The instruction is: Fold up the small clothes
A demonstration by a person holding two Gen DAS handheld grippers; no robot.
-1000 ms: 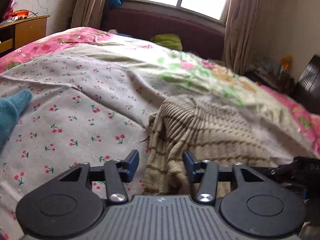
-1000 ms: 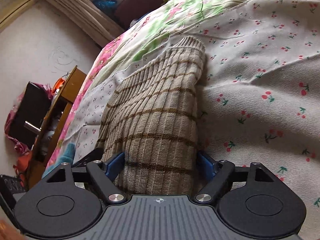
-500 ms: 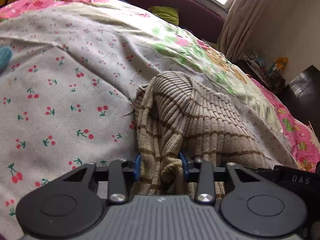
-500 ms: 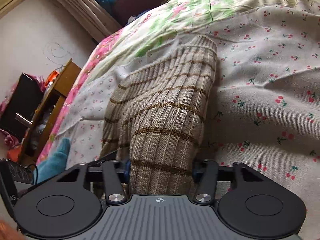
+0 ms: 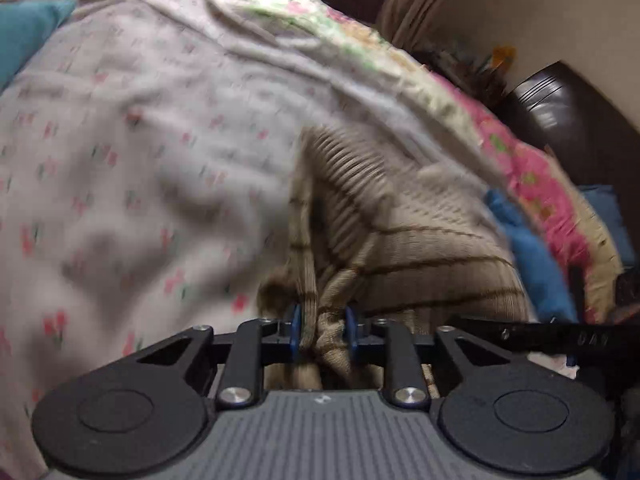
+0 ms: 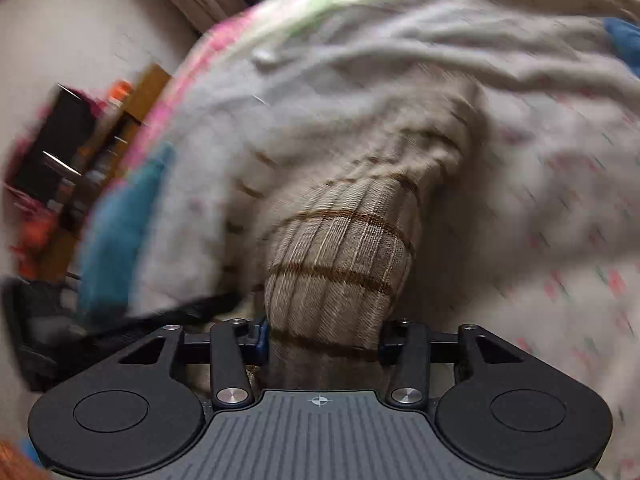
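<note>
Both wrist views motion-blurred; bkgd detail soft.

L gripper point(image 5: 323, 330): jaws closing, blue pads pressed on a bunched wad of the beige ribbed sweater point(image 5: 404, 240) w/ thin brown stripes. Fabric pinched between the pads, gathered into a narrow fold that sticks out toward cam. Clenched on the knit.

R gripper point(image 6: 323, 336): jaws opening per motion, but a thick roll of the same sweater point(image 6: 340, 264) fills the gap; both pads appear in contact w/ the knit at either side. Grasping sweater, wider bite than L.

Sweater location: on the bed, lying over the cherry-print sheet point(image 5: 140, 168). In L view it runs from gripper at 6 o'clock up toward 1 o'clock, body spread to approx 3 o'clock. In R view it rises from 6 o'clock to approx 1 o'clock, tapering off in blur.

Other items, L view: teal cloth point(image 5: 28, 36) at 10 o'clock on sheet; blue cloth point(image 5: 532, 264) at 3 o'clock just beside sweater edge; pink floral quilt point(image 5: 532, 176) at 2–3 o'clock; curtain point(image 5: 424, 4) at 1 o'clock. Black bar of other gripper crosses at 4 o'clock.

R view: teal cloth point(image 6: 120, 232) at 9 o'clock; wooden furniture point(image 6: 136, 96) at 10 o'clock, contents unreadable.
</note>
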